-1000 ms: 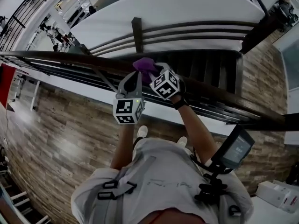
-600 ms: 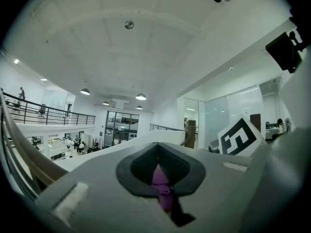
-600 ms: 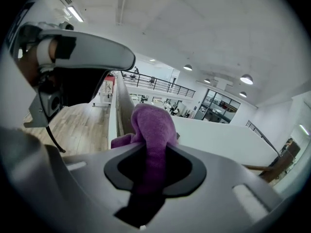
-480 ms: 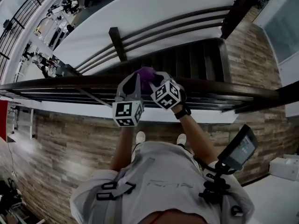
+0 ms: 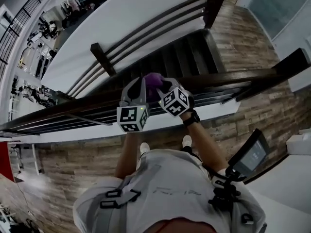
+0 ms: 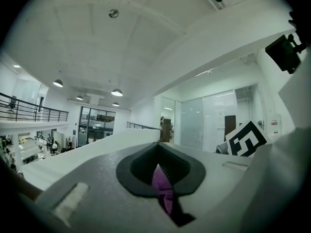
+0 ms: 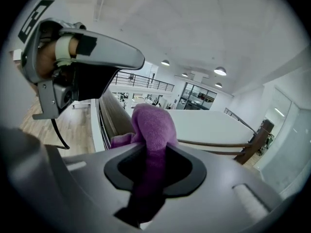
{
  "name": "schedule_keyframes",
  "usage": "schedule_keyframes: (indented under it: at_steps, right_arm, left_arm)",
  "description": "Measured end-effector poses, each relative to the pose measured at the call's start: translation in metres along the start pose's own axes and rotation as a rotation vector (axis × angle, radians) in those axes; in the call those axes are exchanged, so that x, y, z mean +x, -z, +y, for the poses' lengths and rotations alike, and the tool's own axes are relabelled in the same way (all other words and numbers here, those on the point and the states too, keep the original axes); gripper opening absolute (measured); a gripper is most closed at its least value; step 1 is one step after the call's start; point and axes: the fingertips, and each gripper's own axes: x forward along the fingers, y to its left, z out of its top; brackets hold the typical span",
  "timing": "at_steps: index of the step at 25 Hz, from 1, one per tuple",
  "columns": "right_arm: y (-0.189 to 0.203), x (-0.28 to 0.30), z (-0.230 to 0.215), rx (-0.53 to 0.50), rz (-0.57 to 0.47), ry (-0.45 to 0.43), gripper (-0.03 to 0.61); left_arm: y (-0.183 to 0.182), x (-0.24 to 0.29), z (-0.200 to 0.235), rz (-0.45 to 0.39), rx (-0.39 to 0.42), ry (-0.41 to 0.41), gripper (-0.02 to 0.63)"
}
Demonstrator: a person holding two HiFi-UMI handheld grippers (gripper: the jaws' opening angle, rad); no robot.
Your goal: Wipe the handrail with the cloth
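Cloth [image 7: 151, 123] bulk in right jaws; sliver left

Purple cloth [image 7: 153, 125] tight between the right gripper's [image 7: 148, 166] jaws, dark handrail [image 7: 112, 114] just beside

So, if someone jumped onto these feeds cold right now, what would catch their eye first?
The purple cloth stands out first: it is the only bright colour, bunched at the dark handrail in the middle of the head view. The left gripper and right gripper both pinch it, side by side. Beyond the rail, a staircase drops away below.
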Motion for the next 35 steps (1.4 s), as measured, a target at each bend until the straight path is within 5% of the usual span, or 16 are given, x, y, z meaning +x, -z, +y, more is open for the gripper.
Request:
schedule_keyframes:
  at_steps: [21,35]
  right_arm:
    - [0.117,-0.093,-0.133,0.243,0.033,0.3,0.1]
    - [0.209,-0.164,-0.242,0.37,0.054,0.478,0.1]
  left_arm:
    - [0.021,0.085,-0.198,0.065,0.035,0.413,0.0]
    - [0.032,0.137,-0.324,0.081,0.017,0.605,0.0]
